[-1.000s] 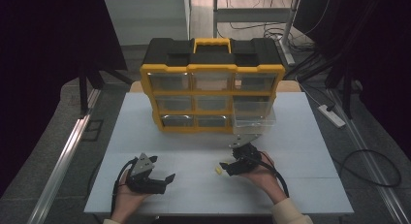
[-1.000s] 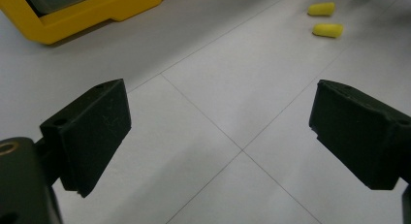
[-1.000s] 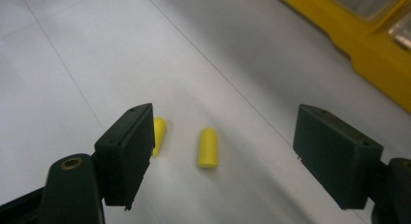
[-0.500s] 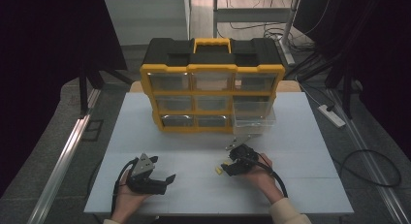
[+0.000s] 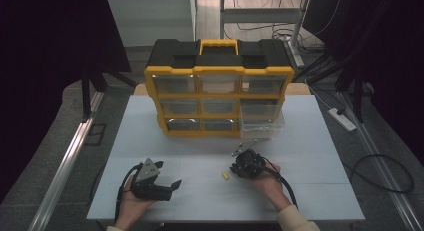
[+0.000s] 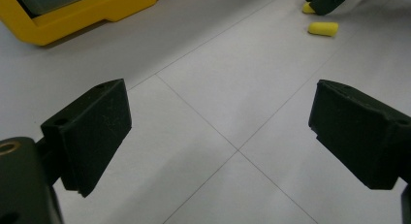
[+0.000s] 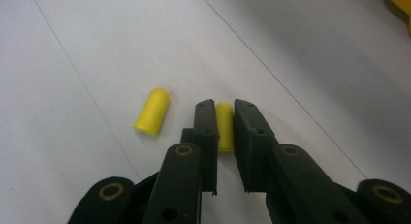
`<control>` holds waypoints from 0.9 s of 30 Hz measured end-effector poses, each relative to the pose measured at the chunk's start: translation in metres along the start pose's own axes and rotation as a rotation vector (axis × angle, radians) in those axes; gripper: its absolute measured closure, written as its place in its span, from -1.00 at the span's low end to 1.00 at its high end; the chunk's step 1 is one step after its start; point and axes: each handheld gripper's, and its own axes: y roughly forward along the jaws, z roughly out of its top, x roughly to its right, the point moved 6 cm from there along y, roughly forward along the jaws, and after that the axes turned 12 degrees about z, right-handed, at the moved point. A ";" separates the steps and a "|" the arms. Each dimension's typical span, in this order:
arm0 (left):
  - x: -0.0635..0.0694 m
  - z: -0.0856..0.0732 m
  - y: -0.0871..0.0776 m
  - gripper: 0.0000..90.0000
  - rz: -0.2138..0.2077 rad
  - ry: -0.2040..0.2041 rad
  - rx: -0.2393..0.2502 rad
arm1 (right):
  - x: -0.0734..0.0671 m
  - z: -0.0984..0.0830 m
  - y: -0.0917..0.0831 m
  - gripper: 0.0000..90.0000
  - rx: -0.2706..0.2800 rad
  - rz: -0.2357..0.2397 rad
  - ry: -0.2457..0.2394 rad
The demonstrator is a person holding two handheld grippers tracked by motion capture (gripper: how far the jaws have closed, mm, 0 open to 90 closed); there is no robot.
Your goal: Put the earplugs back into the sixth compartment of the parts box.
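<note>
White tabletop, a yellow and black drawer organizer (image 5: 218,93) at its far side, two hand-held grippers at the near edge.

On the right, the right gripper (image 7: 224,121) has just been closing and now pinches a yellow foam earplug (image 7: 224,123) between its black jaws, low against the table (image 5: 310,141). A second yellow earplug (image 7: 152,111) lies loose on the surface just to the left of the clamped one, close but not touching it. On the near left, the left gripper (image 6: 220,136) rests in the person's hand with its jaws spread wide and nothing between them, well apart from both earplugs. One clear drawer (image 5: 261,122) at the organizer's lower right stands pulled out toward the near side.
</note>
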 end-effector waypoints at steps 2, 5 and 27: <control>0.000 0.001 -0.001 -0.83 -0.005 -0.007 0.007 | 0.000 0.001 -0.002 0.78 0.011 0.005 0.000; 0.001 0.001 -0.001 -0.83 -0.003 -0.003 0.006 | -0.001 0.004 -0.006 0.78 0.041 -0.006 -0.010; -0.002 0.000 -0.001 -0.83 0.008 0.001 0.002 | -0.026 0.036 -0.057 0.78 0.310 0.043 -0.056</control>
